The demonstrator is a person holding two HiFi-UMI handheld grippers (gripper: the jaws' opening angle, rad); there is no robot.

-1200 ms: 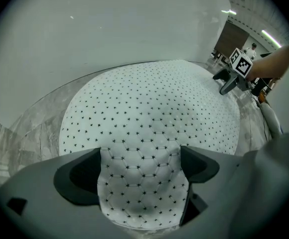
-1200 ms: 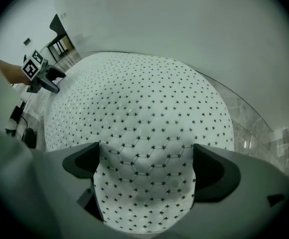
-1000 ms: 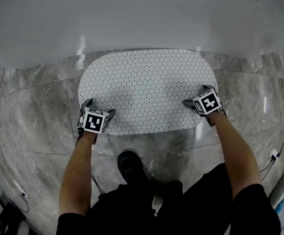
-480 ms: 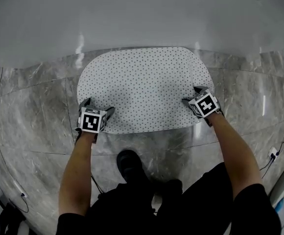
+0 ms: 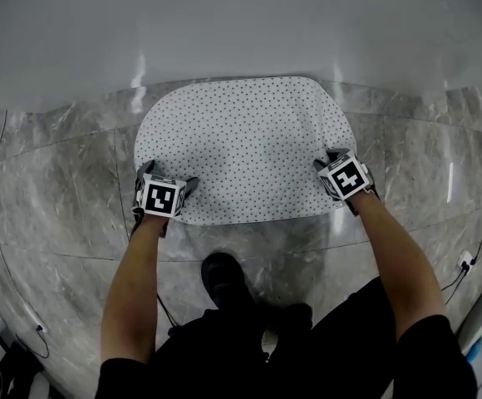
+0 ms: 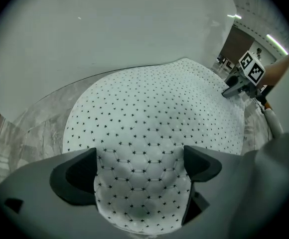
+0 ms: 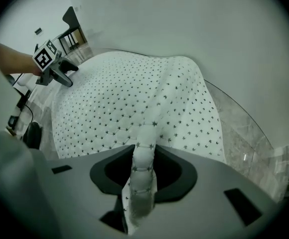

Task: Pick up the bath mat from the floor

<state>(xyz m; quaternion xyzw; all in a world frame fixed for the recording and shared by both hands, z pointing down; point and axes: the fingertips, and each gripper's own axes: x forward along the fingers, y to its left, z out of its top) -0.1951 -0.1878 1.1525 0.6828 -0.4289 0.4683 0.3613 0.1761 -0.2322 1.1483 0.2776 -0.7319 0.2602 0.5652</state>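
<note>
Head view: we see the white oval quilted bath mat (image 5: 241, 135), dotted with small dark stars. It lies flat on the grey marble floor (image 5: 58, 198), its far edge close to the pale wall (image 5: 241, 32) and its near edge just ahead of our black shoe (image 5: 223, 277).
Left gripper: our left gripper (image 6: 142, 168) points down at the mat's near-left corner. Its jaws stand wide apart with the mat's surface lying between them, and the pads press on nothing, so nothing is held.
Right gripper: our right gripper (image 7: 143, 171) sits at the near-right corner. Its jaws have just been closing, and they now pinch an upright ridge of mat fabric between the pads.
Just changed: against a second ago, the mat's right end has drawn in toward the left and its outline looks narrower. The right gripper has come inward with it, while the left side looks the same.
Meaning for the task: we judge one corner secured and the other not. The mat is not yet off the floor.
Next: we would close the left jaws on a fold at their corner, then raise both together.
Risk: the right pinch holds only a narrow ridge of thick fabric, which could slip under the mat's weight.
</note>
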